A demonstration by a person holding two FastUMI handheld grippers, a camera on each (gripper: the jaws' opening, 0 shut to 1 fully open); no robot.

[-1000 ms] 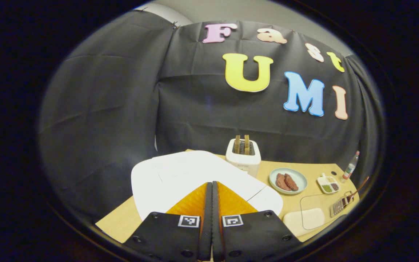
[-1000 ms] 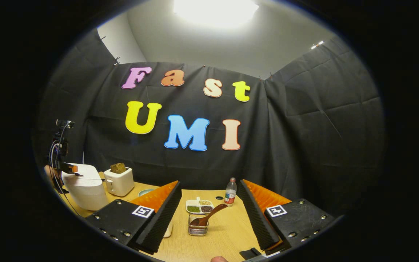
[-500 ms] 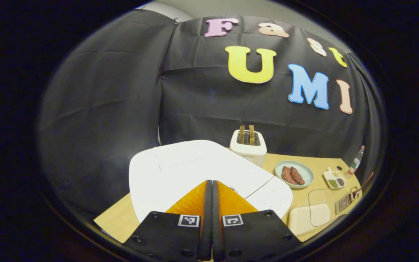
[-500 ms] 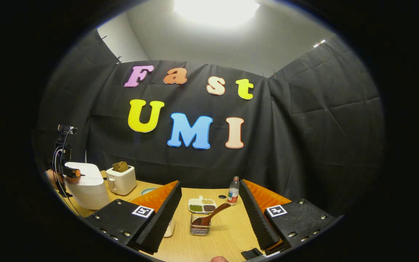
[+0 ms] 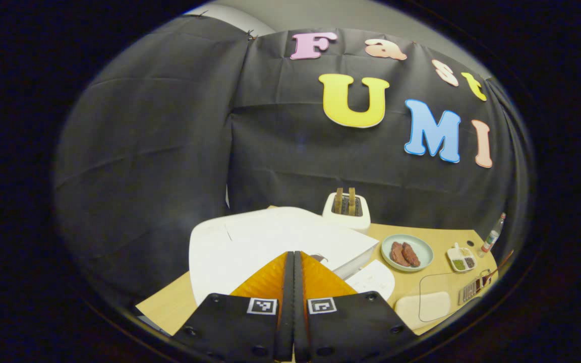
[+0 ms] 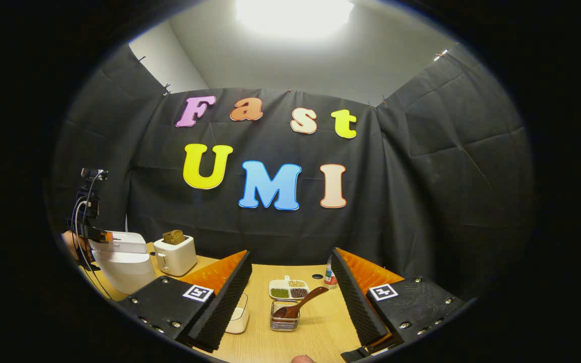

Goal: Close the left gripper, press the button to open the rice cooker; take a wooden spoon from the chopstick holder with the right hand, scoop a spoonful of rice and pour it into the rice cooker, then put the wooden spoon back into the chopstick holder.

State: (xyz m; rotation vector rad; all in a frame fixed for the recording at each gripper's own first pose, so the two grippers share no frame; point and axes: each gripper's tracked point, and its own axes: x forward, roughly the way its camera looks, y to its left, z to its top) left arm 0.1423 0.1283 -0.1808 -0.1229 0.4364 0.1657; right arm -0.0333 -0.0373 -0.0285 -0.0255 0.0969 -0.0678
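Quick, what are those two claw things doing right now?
Left gripper: closed, empty, at the rice cooker.
Right gripper: open, empty.

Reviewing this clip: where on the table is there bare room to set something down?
Bare wood lies between the chopstick holder and the right gripper's right-hand finger, and between the green plate and the divided dish. It is crowded around the rice cooker, toaster and shut left gripper.

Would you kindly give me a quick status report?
Left gripper shut, over rice cooker, lid cracked open. Right gripper open, facing wooden spoon in chopstick holder. Path unobstructed.
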